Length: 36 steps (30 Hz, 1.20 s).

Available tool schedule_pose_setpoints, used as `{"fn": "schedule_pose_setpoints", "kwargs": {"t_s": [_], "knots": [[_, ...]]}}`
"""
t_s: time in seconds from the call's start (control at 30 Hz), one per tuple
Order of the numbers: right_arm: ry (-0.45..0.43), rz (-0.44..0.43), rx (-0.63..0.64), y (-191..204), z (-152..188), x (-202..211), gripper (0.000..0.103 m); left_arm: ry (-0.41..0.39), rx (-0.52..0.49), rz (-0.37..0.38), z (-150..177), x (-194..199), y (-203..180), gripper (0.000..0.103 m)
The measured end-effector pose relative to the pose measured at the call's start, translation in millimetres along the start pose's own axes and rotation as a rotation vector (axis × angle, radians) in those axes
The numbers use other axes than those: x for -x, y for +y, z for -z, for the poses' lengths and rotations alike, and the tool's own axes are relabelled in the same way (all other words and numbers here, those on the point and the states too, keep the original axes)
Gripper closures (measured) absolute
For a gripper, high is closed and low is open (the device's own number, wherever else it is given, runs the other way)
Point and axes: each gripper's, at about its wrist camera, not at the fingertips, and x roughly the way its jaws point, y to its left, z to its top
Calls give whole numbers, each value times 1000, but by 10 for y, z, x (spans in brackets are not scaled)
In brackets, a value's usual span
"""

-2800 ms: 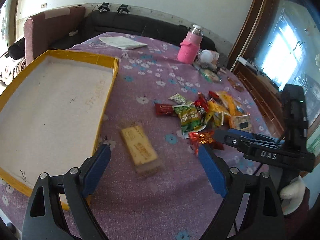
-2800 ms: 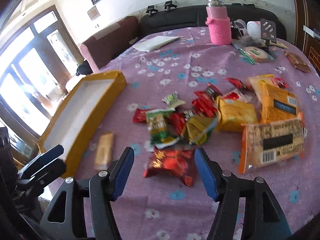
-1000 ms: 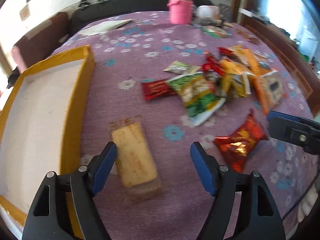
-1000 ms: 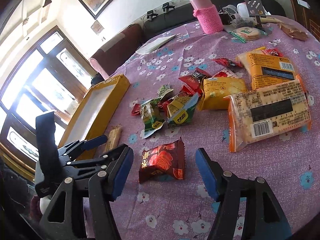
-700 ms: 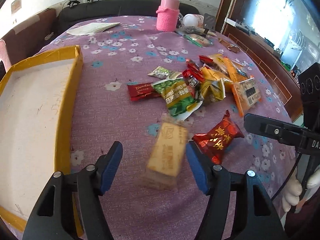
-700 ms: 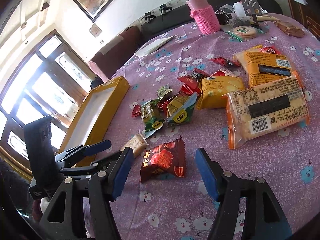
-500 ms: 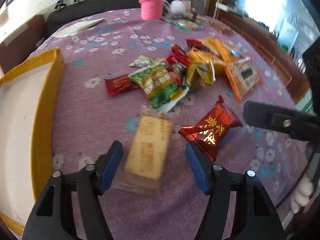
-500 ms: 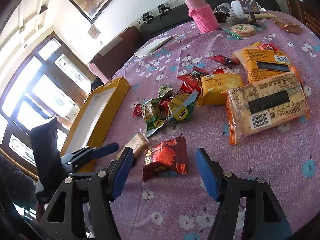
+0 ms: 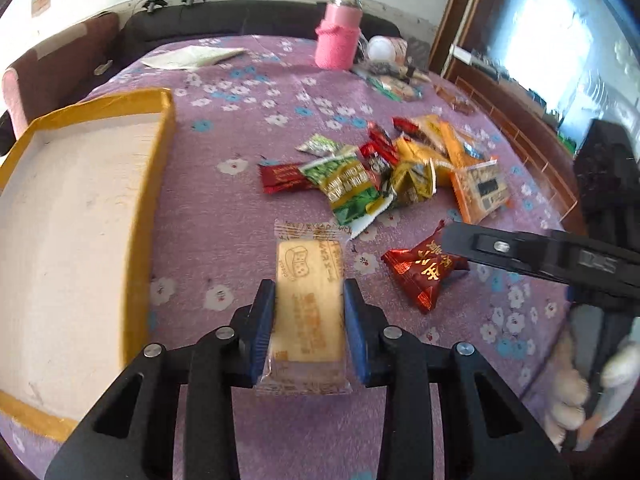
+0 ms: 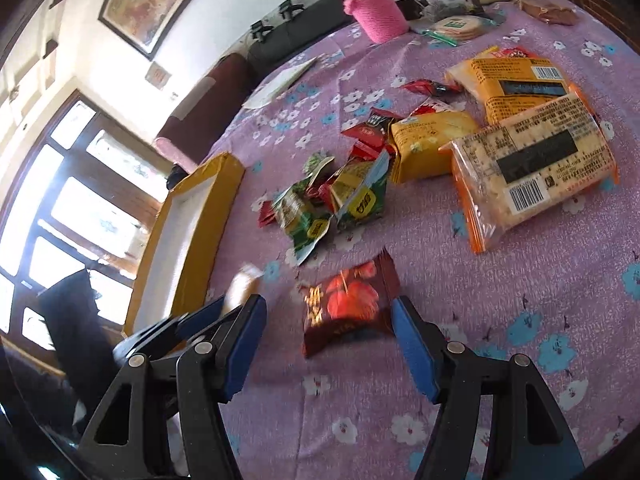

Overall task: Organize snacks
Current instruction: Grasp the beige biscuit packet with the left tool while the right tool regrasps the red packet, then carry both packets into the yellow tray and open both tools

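Observation:
My left gripper (image 9: 309, 304) is shut on a tan biscuit packet (image 9: 308, 304) in clear wrap, its blue pads pressing both long sides. The yellow-rimmed white tray (image 9: 160, 184) lies just to its left. My right gripper (image 10: 326, 328) is open, its jaws either side of a red foil snack packet (image 10: 348, 304) on the purple cloth. That red packet also shows in the left wrist view (image 9: 424, 276), under the right gripper's finger (image 9: 520, 248). A pile of mixed snack packets (image 9: 384, 176) lies beyond. In the right wrist view the pile (image 10: 340, 196) and the tray (image 10: 188, 240) are to the left.
Two large orange cracker packs (image 10: 532, 164) lie right of the pile. A pink bottle (image 9: 338, 40) and small clutter stand at the table's far edge. A white paper (image 9: 192, 56) lies far left. The floral purple tablecloth (image 9: 224, 240) covers the table.
My left gripper has closed on the biscuit packet, which lay loose between its open jaws before. My right gripper has come lower and nearer around the red foil packet, still open.

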Motion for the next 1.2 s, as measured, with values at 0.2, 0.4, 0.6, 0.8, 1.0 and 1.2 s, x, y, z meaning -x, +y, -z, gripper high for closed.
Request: {"fn": "schedule_pose_setpoints", "kwargs": {"t_s": [0.2, 0.4, 0.6, 0.8, 1.0, 1.2], "knots": [[12, 158, 32, 263, -15, -262, 35, -85, 80, -5, 90, 380, 315, 72], [-4, 281, 115, 432, 114, -380, 50, -138, 167, -34, 176, 603, 709, 72], [-19, 169, 122, 408, 156, -258, 79, -185, 247, -59, 267, 797, 1050, 72], [-78, 62, 134, 531, 141, -45, 79, -218, 297, -92, 338, 947, 1267, 72], [-41, -98, 185, 1042, -36, -59, 80, -219, 333, -199, 254, 1054, 1629, 72], [57, -195, 343, 1993, 31, -516, 80, -158, 375, -292, 202, 876, 2012, 72]]}}
